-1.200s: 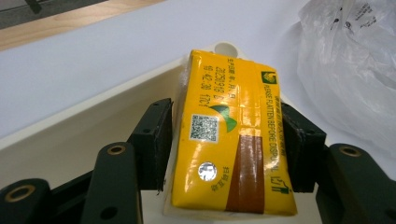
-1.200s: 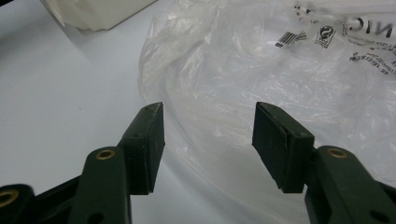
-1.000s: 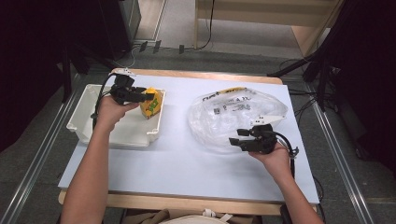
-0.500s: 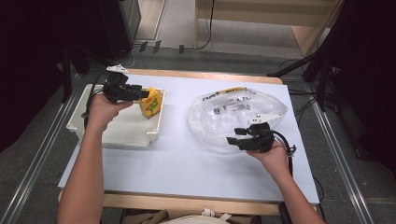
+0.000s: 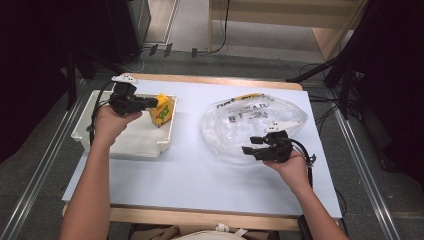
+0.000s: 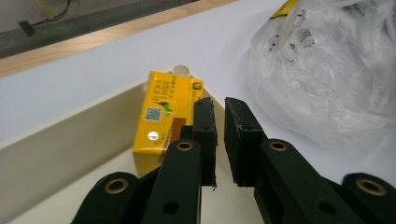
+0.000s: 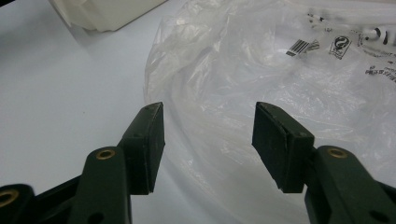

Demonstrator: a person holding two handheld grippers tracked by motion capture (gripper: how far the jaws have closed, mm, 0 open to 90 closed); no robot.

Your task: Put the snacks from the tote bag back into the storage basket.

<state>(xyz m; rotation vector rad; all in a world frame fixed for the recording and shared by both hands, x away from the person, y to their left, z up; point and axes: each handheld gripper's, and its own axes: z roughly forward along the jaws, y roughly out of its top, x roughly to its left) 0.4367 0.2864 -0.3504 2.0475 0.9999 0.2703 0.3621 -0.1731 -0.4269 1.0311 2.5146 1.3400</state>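
While yellow carton (image 5: 162, 110) stands in white tray (image 5: 125, 142), left tongs (image 6: 219, 135) nearly clenched, empty; right tongs (image 7: 208, 140) released.

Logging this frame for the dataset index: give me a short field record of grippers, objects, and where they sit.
left gripper: fingers nearly closed, nothing between them, beside the yellow rectangular drink carton
carton: leaning in a corner of the shallow white plastic tray
right gripper: open, at the near edge of the crumpled clear plastic bag
surface: white tabletop
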